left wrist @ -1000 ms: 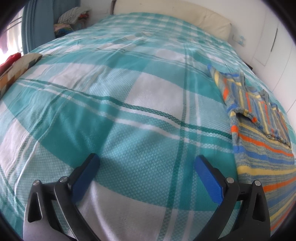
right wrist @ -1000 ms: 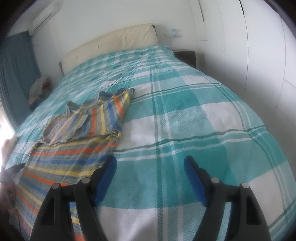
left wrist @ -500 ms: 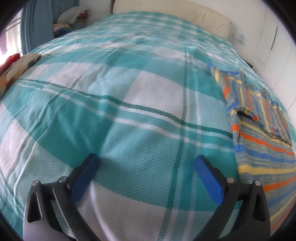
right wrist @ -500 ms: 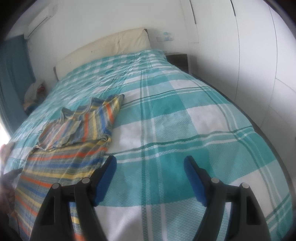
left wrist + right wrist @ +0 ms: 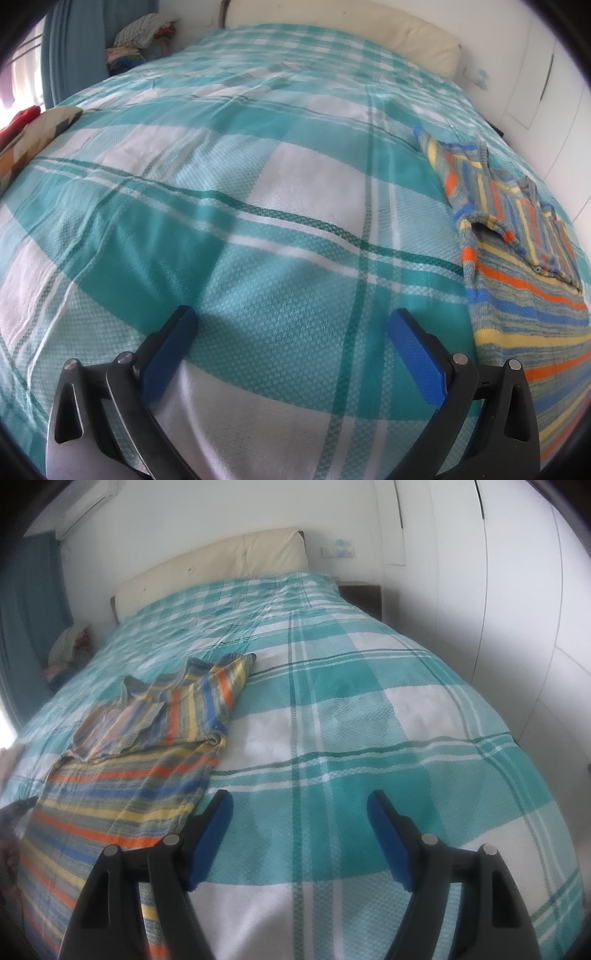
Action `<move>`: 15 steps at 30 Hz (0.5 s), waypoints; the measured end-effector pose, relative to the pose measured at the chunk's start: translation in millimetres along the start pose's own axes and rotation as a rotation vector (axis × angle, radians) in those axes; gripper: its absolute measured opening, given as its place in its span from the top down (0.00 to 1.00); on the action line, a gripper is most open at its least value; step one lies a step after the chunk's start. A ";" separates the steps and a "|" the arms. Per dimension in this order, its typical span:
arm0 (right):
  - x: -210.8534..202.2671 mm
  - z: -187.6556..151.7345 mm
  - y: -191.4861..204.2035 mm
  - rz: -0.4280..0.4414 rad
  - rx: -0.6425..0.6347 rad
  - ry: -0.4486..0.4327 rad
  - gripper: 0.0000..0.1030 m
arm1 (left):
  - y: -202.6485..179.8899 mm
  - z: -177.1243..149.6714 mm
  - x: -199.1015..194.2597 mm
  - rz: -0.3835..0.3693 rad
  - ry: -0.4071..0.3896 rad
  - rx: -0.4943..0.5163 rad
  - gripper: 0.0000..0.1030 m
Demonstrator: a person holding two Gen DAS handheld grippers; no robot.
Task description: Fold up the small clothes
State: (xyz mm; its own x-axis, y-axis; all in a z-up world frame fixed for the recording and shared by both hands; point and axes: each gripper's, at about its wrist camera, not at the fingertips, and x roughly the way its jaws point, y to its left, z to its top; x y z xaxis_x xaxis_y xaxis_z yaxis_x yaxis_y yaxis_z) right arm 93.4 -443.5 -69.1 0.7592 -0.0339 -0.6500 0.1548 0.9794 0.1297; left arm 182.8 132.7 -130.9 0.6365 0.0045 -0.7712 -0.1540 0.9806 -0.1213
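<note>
A small striped shirt (image 5: 517, 266) in blue, orange, yellow and grey lies flat on the bed, with its sleeves folded in over the chest. In the left wrist view it is at the right edge; in the right wrist view the shirt (image 5: 140, 746) is at the left. My left gripper (image 5: 291, 332) is open and empty above the bedspread, left of the shirt. My right gripper (image 5: 299, 812) is open and empty above the bedspread, its left finger close to the shirt's right edge.
The bed carries a teal and white plaid bedspread (image 5: 229, 184). A cream headboard (image 5: 221, 565) stands at the far end. White wardrobe doors (image 5: 498, 590) run along the right. A pile of clothes (image 5: 140, 40) and a patterned cushion (image 5: 33, 136) lie at the left.
The right wrist view has swung a little to the right and back, so the shirt shifted in its frame. The left gripper has barely moved. Both grippers stay open.
</note>
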 end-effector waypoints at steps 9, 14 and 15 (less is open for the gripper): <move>7.7 -1.4 -3.7 0.000 0.024 0.018 0.28 | -0.9 0.2 -0.3 0.016 0.006 0.011 0.00; 15.0 -2.4 -2.7 -0.011 0.023 0.037 0.28 | -3.7 0.1 0.6 0.031 0.011 0.022 0.00; 16.1 -2.8 -1.6 -0.012 0.019 0.039 0.28 | -3.8 0.0 0.6 0.031 0.011 0.022 0.00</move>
State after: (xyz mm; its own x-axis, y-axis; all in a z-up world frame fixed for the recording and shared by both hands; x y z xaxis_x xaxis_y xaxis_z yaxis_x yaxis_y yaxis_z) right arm 103.6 -445.1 -81.9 0.7319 -0.0380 -0.6803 0.1761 0.9751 0.1350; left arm 183.9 129.0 -131.0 0.6232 0.0325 -0.7814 -0.1566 0.9841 -0.0840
